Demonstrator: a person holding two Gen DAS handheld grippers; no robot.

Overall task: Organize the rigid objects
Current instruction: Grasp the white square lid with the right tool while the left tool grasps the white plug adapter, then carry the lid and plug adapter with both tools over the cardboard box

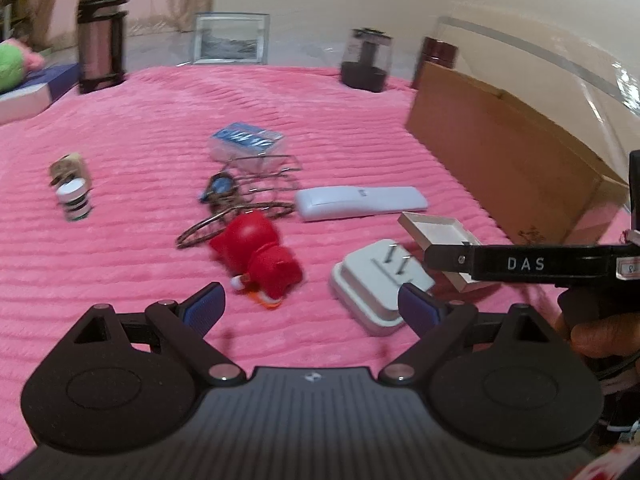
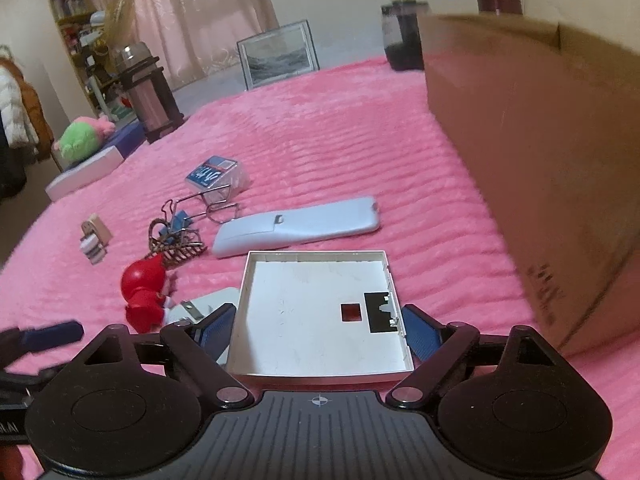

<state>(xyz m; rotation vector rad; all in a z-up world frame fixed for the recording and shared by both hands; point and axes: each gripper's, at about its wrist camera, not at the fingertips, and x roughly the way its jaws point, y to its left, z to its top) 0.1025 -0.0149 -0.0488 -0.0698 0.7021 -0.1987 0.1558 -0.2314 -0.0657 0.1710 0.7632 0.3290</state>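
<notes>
Plastic, thin-walled and stiff: that is how the shallow white tray (image 2: 320, 312) reads, a square shell with a low rim and two cut-outs in its floor. It lies on the pink bed cover (image 2: 320, 140) toward the bed's right side, just short of the tall cardboard box (image 2: 540, 160). It looks light and should lift easily, but the smooth rim could slip or flex, so the sensible hold is across two opposite side walls near their middle, squeezed gently.

The right gripper (image 2: 320, 330) straddles the tray with a blue pad by each side wall; whether the pads already press on the walls is hard to tell, and the right pad seems to stand just clear. The left gripper (image 1: 312, 308) hangs open and empty above the cover, between the red toy figure (image 1: 256, 256) and the white plug adapter (image 1: 376, 284). Beyond these lies a white remote (image 1: 360, 202).
</notes>
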